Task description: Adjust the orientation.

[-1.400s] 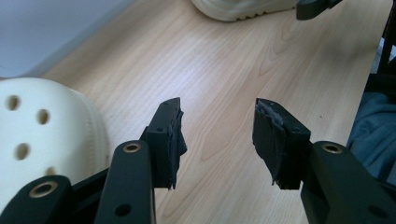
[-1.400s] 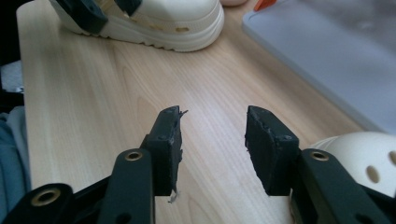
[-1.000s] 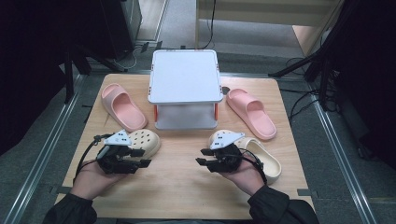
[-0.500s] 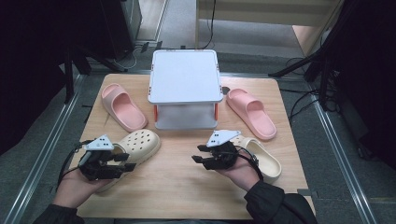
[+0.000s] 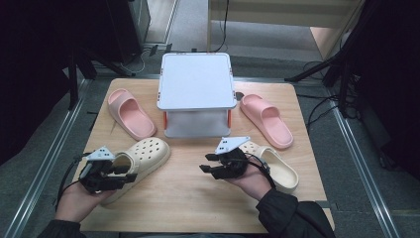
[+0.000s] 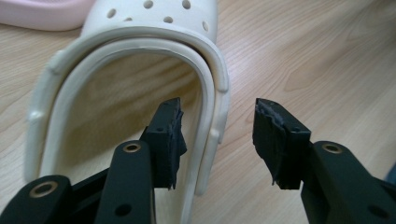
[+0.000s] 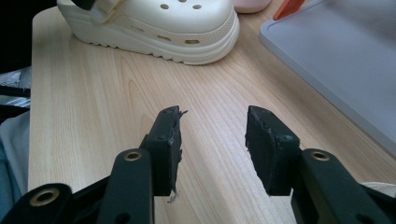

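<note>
A cream perforated clog (image 5: 146, 154) lies at the front left of the table, heel toward me. My left gripper (image 5: 130, 173) is at its heel. In the left gripper view the clog's rim (image 6: 212, 93) runs between the jaws of the left gripper (image 6: 217, 116), one jaw inside the opening and one outside. The jaws have just been closing, but the pads do not press on the rim. A second cream clog (image 5: 277, 166) lies at the front right under my right hand. My right gripper (image 5: 205, 164) points left over bare wood; its jaws have opened wider and hold nothing (image 7: 212, 121).
A white two-tier stand (image 5: 196, 84) stands at the back middle. Pink slippers lie to its left (image 5: 130, 114) and right (image 5: 267, 120). The right gripper view has the left clog (image 7: 154, 23) ahead and the stand's edge (image 7: 336, 60) at right.
My left hand has moved left and toward me, down to the clog's heel. The right hand has stayed where it was.
</note>
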The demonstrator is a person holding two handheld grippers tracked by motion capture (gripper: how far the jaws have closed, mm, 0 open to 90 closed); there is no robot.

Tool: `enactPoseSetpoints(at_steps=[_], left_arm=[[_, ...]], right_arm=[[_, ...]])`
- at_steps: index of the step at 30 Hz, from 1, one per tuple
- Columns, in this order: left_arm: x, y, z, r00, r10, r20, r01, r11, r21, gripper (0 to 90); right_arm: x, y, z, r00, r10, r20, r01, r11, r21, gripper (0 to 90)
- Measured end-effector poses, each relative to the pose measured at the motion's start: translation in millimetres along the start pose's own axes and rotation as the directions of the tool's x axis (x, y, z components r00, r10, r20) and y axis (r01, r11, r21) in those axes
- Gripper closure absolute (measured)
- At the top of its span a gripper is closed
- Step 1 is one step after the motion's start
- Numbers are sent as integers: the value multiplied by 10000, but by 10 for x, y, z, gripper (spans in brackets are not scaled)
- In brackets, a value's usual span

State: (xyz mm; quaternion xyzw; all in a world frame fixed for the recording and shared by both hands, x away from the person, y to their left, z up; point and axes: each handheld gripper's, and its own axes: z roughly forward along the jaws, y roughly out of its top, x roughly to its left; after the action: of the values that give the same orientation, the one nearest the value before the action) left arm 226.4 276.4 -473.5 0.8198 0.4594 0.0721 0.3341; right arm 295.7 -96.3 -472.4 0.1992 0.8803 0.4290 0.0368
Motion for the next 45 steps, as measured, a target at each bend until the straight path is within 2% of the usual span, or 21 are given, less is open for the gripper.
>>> enactPoseSetpoints(at_steps=[2, 6, 8, 9, 11, 13, 16, 21, 25, 28, 34, 38, 41, 45], left_arm=[[-11, 25, 65, 9997, 223, -31, -222, 9997, 108, 536], [30, 70, 189, 9993, 210, 293, -213, 9997, 117, 565], [48, 81, 229, 9987, 415, 294, -419, 9990, 130, 646], [56, 88, 237, 9989, 415, 211, -417, 9991, 109, 749], [63, 106, 216, 9987, 500, 45, -500, 9987, -49, 768], [64, 129, 180, 9988, 464, -179, -467, 9987, -178, 772], [50, 171, 127, 9996, 278, -98, -282, 9986, -440, 773], [-103, 290, 111, 9975, 711, -8, -710, 9949, -721, 774], [-216, 418, 188, 9953, 883, 389, -852, 9935, -752, 772], [-294, 498, 261, 9924, 1115, 527, -1077, 9917, -698, 772], [-441, 659, 474, 9837, 1459, 1053, -1426, 9890, -382, 771], [-558, 760, 614, 9744, 1730, 1438, -1711, 9849, -254, 770], [-622, 810, 688, 9690, 1911, 1564, -1908, 9815, -171, 769], [-667, 841, 768, 9662, 1989, 1640, -2017, 9794, 1, 768]], right_arm=[[0, 0, 10, 10000, -39, -2, 39, 10000, 36, 563], [10, -1, 19, 9998, 145, -139, -144, 9999, 86, 592], [9, 0, 30, 9996, 188, -187, -186, 9998, 98, 606], [-3, 2, 51, 9994, 246, -237, -243, 9996, 166, 613], [-13, 2, 62, 9993, 307, -231, -302, 9993, 236, 616], [-17, 2, 57, 9993, 305, -215, -301, 9993, 213, 620], [-20, 3, 39, 9993, 318, -179, -316, 9994, 147, 620], [-12, -2, 2, 9996, 267, -51, -266, 9996, 80, 618], [1, -27, -46, 9993, 367, 72, -368, 9993, 28, 612], [12, -63, -111, 9988, 445, 226, -441, 9989, -188, 612], [16, -125, -182, 9970, 595, 492, -581, 9979, -276, 612], [29, -172, -239, 9949, 746, 685, -726, 9969, -314, 612], [36, -210, -270, 9931, 866, 794, -843, 9959, -326, 612], [63, -244, -291, 9916, 953, 878, -929, 9952, -307, 612]])
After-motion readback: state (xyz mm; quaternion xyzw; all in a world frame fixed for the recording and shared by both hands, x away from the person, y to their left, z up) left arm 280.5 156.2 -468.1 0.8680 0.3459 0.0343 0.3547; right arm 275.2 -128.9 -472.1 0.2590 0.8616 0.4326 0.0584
